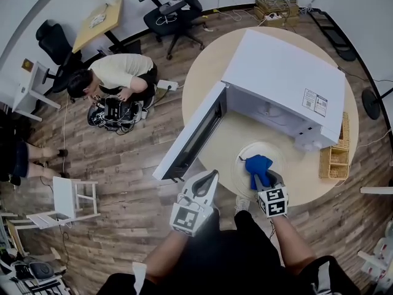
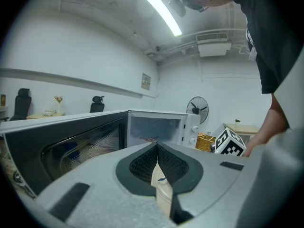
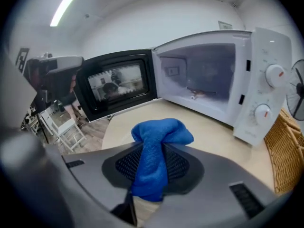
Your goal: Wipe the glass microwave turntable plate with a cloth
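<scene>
Cloth (image 1: 258, 166) clamped in the right gripper (image 1: 264, 178) sits over the turntable plate (image 1: 272, 152), set outside the microwave (image 1: 288, 85) for wiping access; left gripper (image 1: 210, 178), jaws together and empty, hangs aside.

The left tool (image 2: 157, 151) is pointing toward a white microwave (image 2: 161, 127), its jaws resting together. The microwave's dark door (image 2: 66, 146) is hanging open at left, and a fan (image 2: 197, 109) is standing beyond.

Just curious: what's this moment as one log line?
right gripper: shut on blue cloth, over glass plate | left gripper: shut | microwave: open
</scene>
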Motion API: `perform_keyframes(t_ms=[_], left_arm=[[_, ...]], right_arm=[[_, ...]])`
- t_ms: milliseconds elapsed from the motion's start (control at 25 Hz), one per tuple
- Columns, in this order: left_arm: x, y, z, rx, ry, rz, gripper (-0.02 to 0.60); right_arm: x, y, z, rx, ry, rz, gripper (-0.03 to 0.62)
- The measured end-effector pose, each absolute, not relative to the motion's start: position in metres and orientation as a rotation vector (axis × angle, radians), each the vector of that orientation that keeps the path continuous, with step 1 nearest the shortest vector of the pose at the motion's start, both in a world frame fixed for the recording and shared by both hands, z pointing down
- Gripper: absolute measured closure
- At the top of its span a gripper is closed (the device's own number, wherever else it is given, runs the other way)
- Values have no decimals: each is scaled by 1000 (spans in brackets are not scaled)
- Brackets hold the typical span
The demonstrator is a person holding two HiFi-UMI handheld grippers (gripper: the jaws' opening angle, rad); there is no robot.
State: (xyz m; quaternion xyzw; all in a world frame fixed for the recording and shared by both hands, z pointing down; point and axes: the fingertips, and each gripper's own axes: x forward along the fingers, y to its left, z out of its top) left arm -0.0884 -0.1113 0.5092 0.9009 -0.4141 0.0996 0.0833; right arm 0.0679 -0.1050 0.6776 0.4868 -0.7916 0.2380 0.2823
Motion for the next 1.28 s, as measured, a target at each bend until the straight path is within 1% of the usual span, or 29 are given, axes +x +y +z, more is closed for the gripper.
perform_keyframes(t_ms=[320, 440, 560, 840, 1280], left_arm=[[-104, -110, 511, 2656, -1270, 303, 575], [-106, -110, 510, 2654, -1271, 301, 575], [-105, -111, 511, 2657, -1266, 300, 575], [-99, -112, 510, 2676, -1245, 296, 575], [-94, -117, 504, 2676, -1223, 273, 575]], right_arm=[[9, -86, 694, 1072, -2175, 615, 491], [-2, -78, 706, 1004, -2140, 623, 490], [0, -75, 718, 977, -2099, 596, 491], [6, -77, 715, 1014, -2079, 568, 491], [64, -70, 715, 1096, -1982, 536, 491]])
